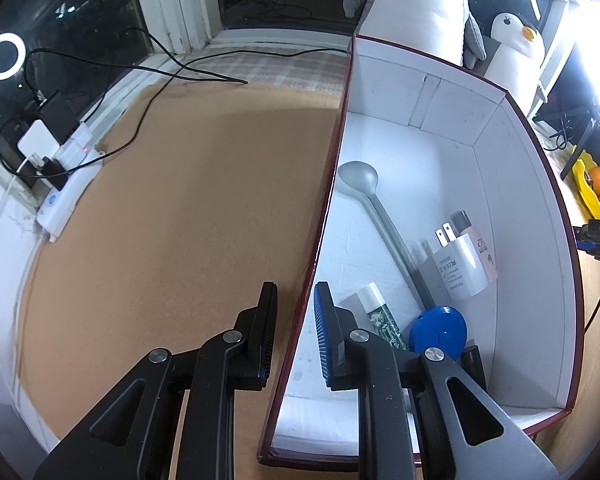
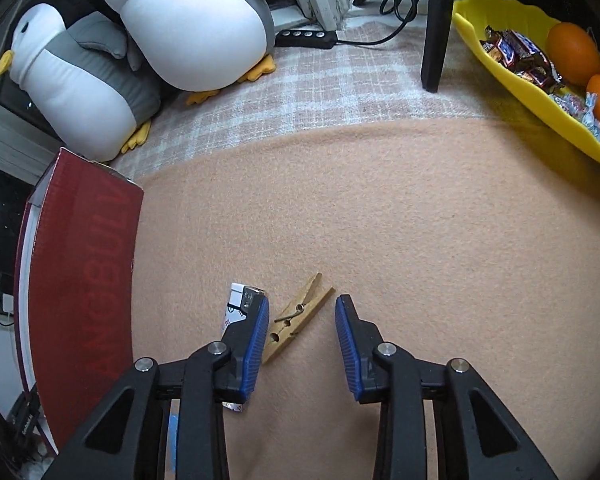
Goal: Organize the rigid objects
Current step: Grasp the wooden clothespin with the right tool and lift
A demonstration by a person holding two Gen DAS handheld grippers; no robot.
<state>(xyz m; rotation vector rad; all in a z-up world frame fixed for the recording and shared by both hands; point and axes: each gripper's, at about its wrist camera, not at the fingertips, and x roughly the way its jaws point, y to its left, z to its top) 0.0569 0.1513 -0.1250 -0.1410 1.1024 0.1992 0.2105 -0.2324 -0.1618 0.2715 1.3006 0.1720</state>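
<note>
We see the table point(image 2: 380, 220) under a tan felt cover, with a plaid cloth point(image 2: 340, 80) at its far edge. On it stands the red box point(image 1: 536, 184), white inside and open on top; in the right wrist view it sits at the left with its printed red wall facing us.

Our left gripper point(image 1: 296, 320) straddles the box's left wall: one finger is outside over the felt, the other inside, and the jaws are spread with a visible gap to the wall on each side, so they pinch nothing.

Inside the box lie a grey spoon point(image 1: 364, 188) with its bowl at the far end, a white plug adapter point(image 1: 462, 268) against the right wall with a pale tube point(image 1: 476, 240) just behind it, a blue round case point(image 1: 438, 330) near the front, and a white-capped stick point(image 1: 374, 304) just left of it.

Our right gripper point(image 2: 302, 340) hovers low over the felt, jaws spread. Between them, closer to the left finger, lies a wooden clothespin point(image 2: 296, 316), angled toward the far right. A small white printed item point(image 2: 236, 304) lies just left of it, partly hidden by that finger.
</note>
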